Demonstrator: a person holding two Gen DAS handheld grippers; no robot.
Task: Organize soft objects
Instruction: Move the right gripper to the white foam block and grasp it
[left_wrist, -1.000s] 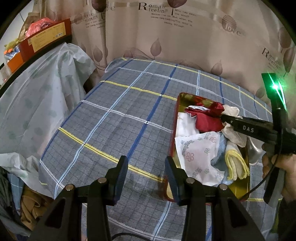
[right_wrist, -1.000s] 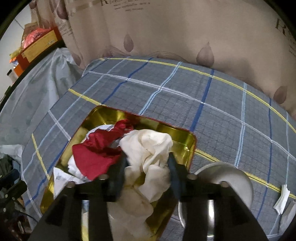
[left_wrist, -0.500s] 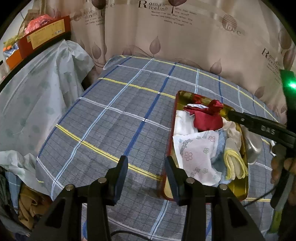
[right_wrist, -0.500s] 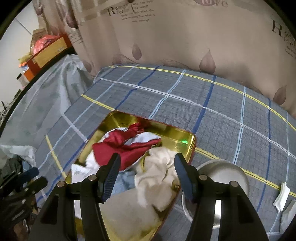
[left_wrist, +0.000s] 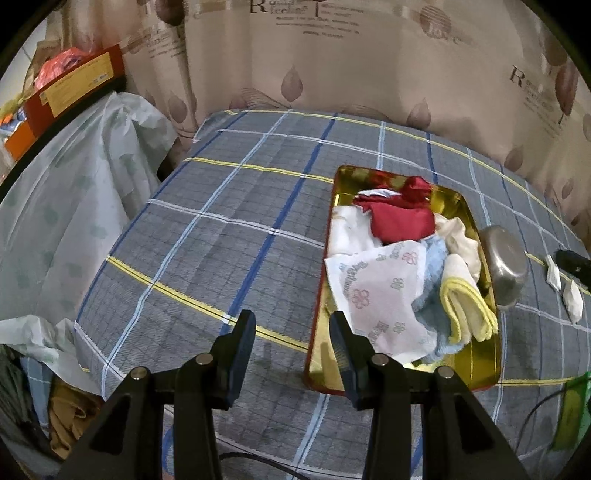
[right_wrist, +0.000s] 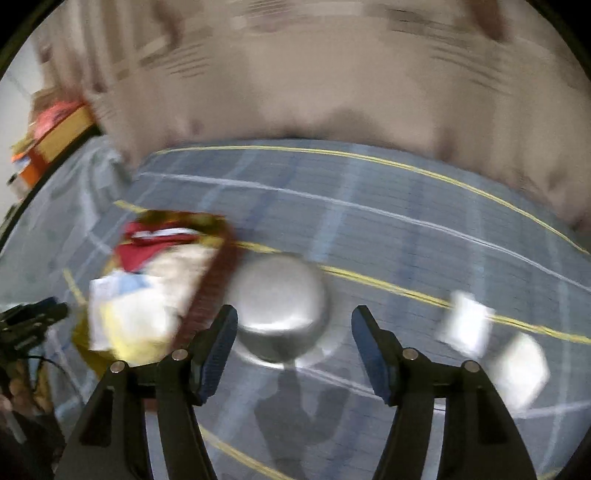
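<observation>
Right gripper withdrawn from tray, fingers wide, empty.

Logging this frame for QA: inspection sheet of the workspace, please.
Surface: plaid tablecloth, grey with blue and yellow lines.
Job's things: gold tray heaped with cloths, red cloth at the far end, yellow-edged cloth near its right rim.
Clutter: metal bowl beside the tray; two white packets right of it.
Grippers: left gripper and right gripper, jaws open, empty.
Cables: black cable, lower right.
Surroundings: printed curtain; plastic-draped furniture at left.
</observation>
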